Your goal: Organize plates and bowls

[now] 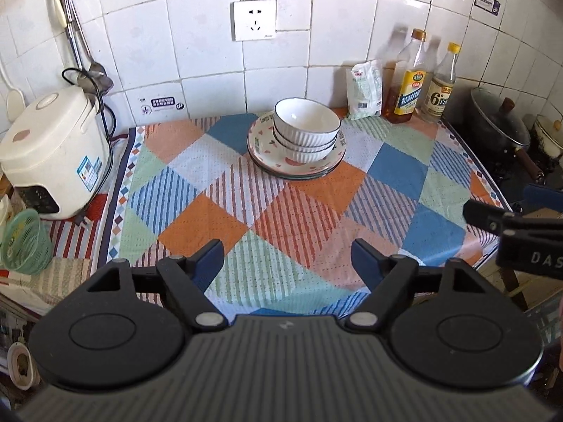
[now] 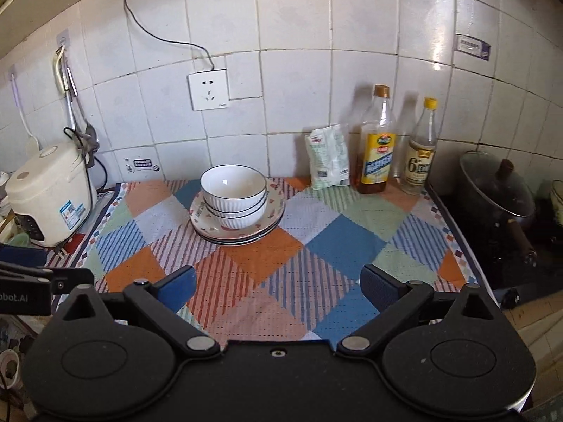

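Left wrist view. Nearest the lens, left gripper (image 1: 288, 258), fingers spread wide, nothing between the blue pads (image 1: 207, 262), hovering over a patchwork cloth (image 1: 197, 225) of orange, blue, green and striped squares. Straight ahead of the fingertips, well apart, a stack of bowls (image 1: 306, 130) nested upright on a stack of plates (image 1: 267, 156), near the far edge of the cloth. Beyond the stack, a white tiled wall (image 1: 197, 38) with a socket (image 1: 253, 20) and a black cable running up from it. Ahead and to the left, a white rice cooker (image 1: 52, 147) just off the cloth; above it, utensils (image 1: 68, 24) hung on the wall. Left of the tool, close by, a green basket (image 1: 23, 242). Ahead to the right, against the wall, a white pouch (image 1: 366, 89) and two bottles (image 1: 413, 81) side by side. Farther right, a dark pot with a glass lid (image 1: 499, 123) on a black hob. At the right edge, part of the right gripper (image 1: 513, 232), too cropped there to judge.

Right wrist view. Closest again, right gripper (image 2: 278, 290), likewise released and empty, above the same cloth (image 2: 267, 256). Bowls (image 2: 234, 195) on plates (image 2: 274, 216) ahead and slightly left of the fingertips, well apart. Socket (image 2: 208, 89) on the wall above them. Rice cooker (image 2: 49, 193) far left; pouch (image 2: 329, 156) and bottles (image 2: 376, 144) ahead right; lidded pot (image 2: 499, 190) far right. At the left edge, a corner of the left gripper (image 2: 31, 281).
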The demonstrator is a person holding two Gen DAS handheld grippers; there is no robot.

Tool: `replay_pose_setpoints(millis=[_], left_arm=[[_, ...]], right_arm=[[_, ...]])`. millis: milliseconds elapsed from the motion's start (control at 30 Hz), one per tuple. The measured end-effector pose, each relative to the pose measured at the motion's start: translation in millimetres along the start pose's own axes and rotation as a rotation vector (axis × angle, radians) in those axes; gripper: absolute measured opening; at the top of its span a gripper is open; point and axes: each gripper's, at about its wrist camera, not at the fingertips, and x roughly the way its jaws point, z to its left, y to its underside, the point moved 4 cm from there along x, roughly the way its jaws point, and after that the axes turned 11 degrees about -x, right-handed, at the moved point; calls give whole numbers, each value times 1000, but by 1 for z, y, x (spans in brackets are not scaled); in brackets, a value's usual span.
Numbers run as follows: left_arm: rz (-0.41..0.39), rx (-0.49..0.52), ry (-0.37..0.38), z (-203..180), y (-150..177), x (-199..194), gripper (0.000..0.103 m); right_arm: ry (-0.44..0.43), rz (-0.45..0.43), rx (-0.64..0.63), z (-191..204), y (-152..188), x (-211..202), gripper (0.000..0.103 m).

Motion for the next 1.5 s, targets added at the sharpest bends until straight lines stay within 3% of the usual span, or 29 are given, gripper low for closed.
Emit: replay_pose_setpoints(millis=[233,400,533,733,967,1500], left_arm=[[4,-32,-23,6,6,0,81],[-13,-61,-43,13,7,-2,82],[-26,-75,-59,14,8,-3,94],[-20,-84,-78,15,9,0,94],[-121,-76,-174,15,7,-6,94],[-119,-85,-145,15,9,-6,95]], right_arm=[[15,-63,-71,7,-4,-13,101],[18,-41,-75,13,1,-11,101],[16,-20,-46,12,3,-9,101],[14,-20,-37,12,5,-8,101],[23,-16,-34,8,7,-7,101],[27,-3,-32,7,10,-3,100]])
